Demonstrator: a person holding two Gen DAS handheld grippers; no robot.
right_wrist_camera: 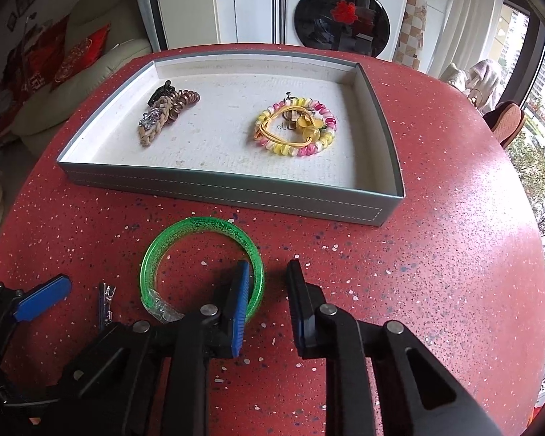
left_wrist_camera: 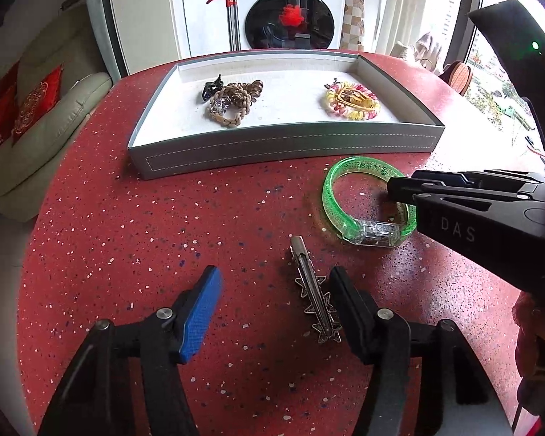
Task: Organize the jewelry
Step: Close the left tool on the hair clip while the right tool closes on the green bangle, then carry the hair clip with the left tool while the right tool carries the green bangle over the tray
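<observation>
Left gripper (left_wrist_camera: 274, 301): seen nearest the left wrist lens, fingers spread wide with nothing between the pads; the hair clip lies just inside the black pad at 4 o'clock.
Hair clip (left_wrist_camera: 316, 290): a metal clip with star trim, lying flat on the red table (left_wrist_camera: 127, 254), its long axis running from 12 to 6 o'clock; it is not gripped.
Right gripper (right_wrist_camera: 269, 298): fingers parted, straddling the near-right arc of the bangle; the blue pad (right_wrist_camera: 239, 301) is set inside the ring and the black one outside, and no pinch is yet made (contact with the blue pad cannot be ruled out).
Green bangle (right_wrist_camera: 200, 225): a translucent ring with a clear clasp block, resting on the table just in front of the tray, at 10 o'clock from the right fingertips.
Tray (right_wrist_camera: 214, 181): a grey box with a pale lining at 12 o'clock; a braided tan bracelet (right_wrist_camera: 156, 123) with a dark claw clip is held at its left, a pink-and-yellow coil tie (right_wrist_camera: 298, 127) at its right.
Stage: pickup of both loose pieces is judged pending; two groups are already sorted.
Risk, bangle: the smooth curved wall may be squeezed out sideways if the pads are closed off-centre.
Risk, clip: the thin flat clip may be pushed along the table rather than caught.
Risk, grippers: the two tools are close together and could be knocked into each other.
</observation>
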